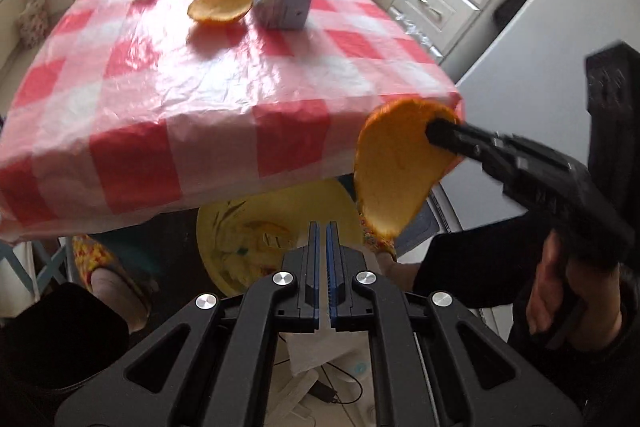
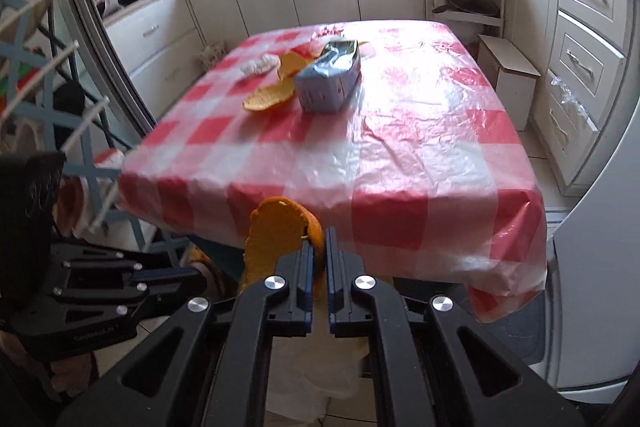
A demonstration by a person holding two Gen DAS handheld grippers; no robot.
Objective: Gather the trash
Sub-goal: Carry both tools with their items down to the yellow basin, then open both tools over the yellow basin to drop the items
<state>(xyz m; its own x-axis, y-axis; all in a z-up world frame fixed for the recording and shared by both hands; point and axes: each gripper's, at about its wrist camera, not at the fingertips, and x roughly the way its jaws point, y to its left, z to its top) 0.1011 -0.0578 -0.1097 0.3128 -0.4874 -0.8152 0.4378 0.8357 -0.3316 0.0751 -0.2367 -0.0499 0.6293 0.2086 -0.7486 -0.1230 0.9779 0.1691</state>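
Observation:
My right gripper (image 2: 318, 239) is shut on a large piece of orange peel (image 2: 280, 231), held off the near edge of the table. The left wrist view shows the same peel (image 1: 396, 167) hanging from the right gripper (image 1: 436, 133) above a yellow bin (image 1: 224, 223) with scraps inside. My left gripper (image 1: 322, 227) is shut with nothing between its pads and points down at that bin. On the far side of the checked table (image 2: 400, 163) lie more orange peels (image 2: 272, 95), a blue-silver carton (image 2: 330, 79) and a crumpled white tissue (image 2: 260, 65).
The left gripper (image 2: 192, 273) sits low at the left of the right wrist view. White cabinets line the back and right walls. A cardboard box (image 2: 508, 75) stands beyond the table and a blue frame (image 2: 52, 99) at the left. A person's slippered foot (image 1: 96, 259) is beside the bin.

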